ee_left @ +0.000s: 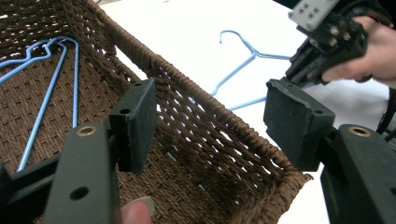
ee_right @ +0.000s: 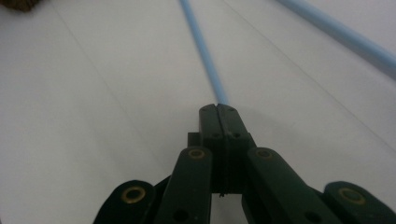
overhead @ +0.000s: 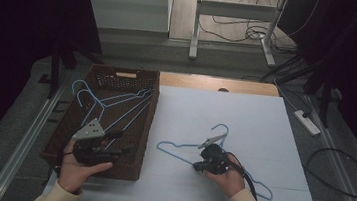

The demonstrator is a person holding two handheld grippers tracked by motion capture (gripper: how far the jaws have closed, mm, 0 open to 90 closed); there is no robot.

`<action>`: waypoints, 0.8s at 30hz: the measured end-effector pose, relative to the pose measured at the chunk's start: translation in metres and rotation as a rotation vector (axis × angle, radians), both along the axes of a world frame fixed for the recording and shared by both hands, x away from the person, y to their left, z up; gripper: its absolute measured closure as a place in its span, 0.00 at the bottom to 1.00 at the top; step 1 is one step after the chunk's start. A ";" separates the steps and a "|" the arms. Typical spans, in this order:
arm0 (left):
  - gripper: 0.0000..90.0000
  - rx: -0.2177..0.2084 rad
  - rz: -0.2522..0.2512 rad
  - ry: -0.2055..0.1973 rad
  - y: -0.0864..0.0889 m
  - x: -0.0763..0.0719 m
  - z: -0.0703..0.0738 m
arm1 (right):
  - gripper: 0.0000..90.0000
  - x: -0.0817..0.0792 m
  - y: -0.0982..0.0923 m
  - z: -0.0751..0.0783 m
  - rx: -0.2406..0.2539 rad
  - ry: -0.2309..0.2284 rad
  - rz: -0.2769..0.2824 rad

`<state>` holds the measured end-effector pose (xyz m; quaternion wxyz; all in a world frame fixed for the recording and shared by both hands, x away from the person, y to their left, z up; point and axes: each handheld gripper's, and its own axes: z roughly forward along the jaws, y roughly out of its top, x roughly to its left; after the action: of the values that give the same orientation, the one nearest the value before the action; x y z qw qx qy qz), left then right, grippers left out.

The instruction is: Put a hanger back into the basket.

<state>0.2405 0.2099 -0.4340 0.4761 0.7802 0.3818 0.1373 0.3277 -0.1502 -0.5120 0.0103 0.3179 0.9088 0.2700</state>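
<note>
White tabletop (overhead: 245, 117) broad and bare around us, our right gripper (ee_right: 218, 109) pinching blue hanger (ee_right: 201, 51) wire close-up, our left gripper (ee_left: 210, 126) spread wide over basket (ee_left: 196, 93) rim.

Hanger (overhead: 181, 152) on the sheet (overhead: 263, 134) pale blue, thin wire; sheet plain white; hangers (overhead: 115, 105) in the basket (overhead: 140, 84) the same pale blue. Basket dark brown wicker, tight woven pattern with rows of open holes along the walls; tabletop (overhead: 248, 87) behind it light wood. Left gripper (overhead: 120, 144) and right gripper (overhead: 199, 166) black, brass-coloured rivets on the jaws; left carries a grey plate (overhead: 90, 131); sleeves (overhead: 61, 196) cream.
</note>
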 end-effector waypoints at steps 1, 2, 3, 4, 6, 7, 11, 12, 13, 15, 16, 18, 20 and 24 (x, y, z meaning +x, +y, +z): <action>0.40 -0.001 0.001 0.000 0.000 0.000 0.000 | 1.00 -0.002 -0.001 0.000 0.002 -0.002 -0.004; 0.40 -0.001 0.002 0.000 0.000 0.000 0.000 | 1.00 -0.002 -0.003 0.002 0.014 -0.001 -0.008; 0.40 -0.001 0.002 0.000 0.000 0.000 0.000 | 1.00 -0.002 -0.006 0.005 0.026 -0.018 -0.022; 0.40 -0.002 0.002 -0.001 0.000 0.000 0.000 | 1.00 -0.001 -0.010 0.008 0.034 -0.030 -0.033; 0.40 -0.004 0.004 -0.002 0.001 0.000 0.001 | 1.00 0.001 -0.020 0.015 0.056 -0.049 -0.067; 0.40 -0.007 0.004 -0.002 0.001 0.000 0.001 | 1.00 0.002 -0.026 0.017 0.059 -0.057 -0.084; 0.40 -0.004 0.006 -0.001 0.002 0.000 0.001 | 1.00 0.003 -0.056 0.021 0.045 -0.091 -0.166; 0.40 -0.003 0.005 -0.001 0.002 0.000 0.001 | 1.00 0.003 -0.063 0.022 0.038 -0.101 -0.188; 0.40 -0.005 0.005 -0.002 0.001 0.000 0.001 | 1.00 0.002 -0.071 0.023 0.026 -0.110 -0.207; 0.40 -0.005 0.003 -0.003 0.001 0.000 0.001 | 1.00 0.001 -0.086 0.024 0.007 -0.122 -0.240; 0.40 -0.004 0.003 -0.003 0.001 0.000 0.001 | 1.00 0.000 -0.093 0.024 0.002 -0.121 -0.257; 0.40 -0.002 0.002 -0.002 0.000 0.000 0.001 | 1.00 -0.002 -0.108 0.022 -0.013 -0.119 -0.292; 0.40 -0.002 0.002 -0.001 -0.001 0.000 0.001 | 1.00 -0.003 -0.116 0.021 -0.020 -0.112 -0.306; 0.40 0.000 -0.003 -0.002 -0.002 0.001 0.001 | 1.00 -0.005 -0.123 0.017 -0.057 -0.114 -0.313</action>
<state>0.2410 0.2078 -0.4328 0.4766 0.7805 0.3804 0.1373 0.3224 -0.2732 -0.4948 0.1128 0.4395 0.8533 0.2569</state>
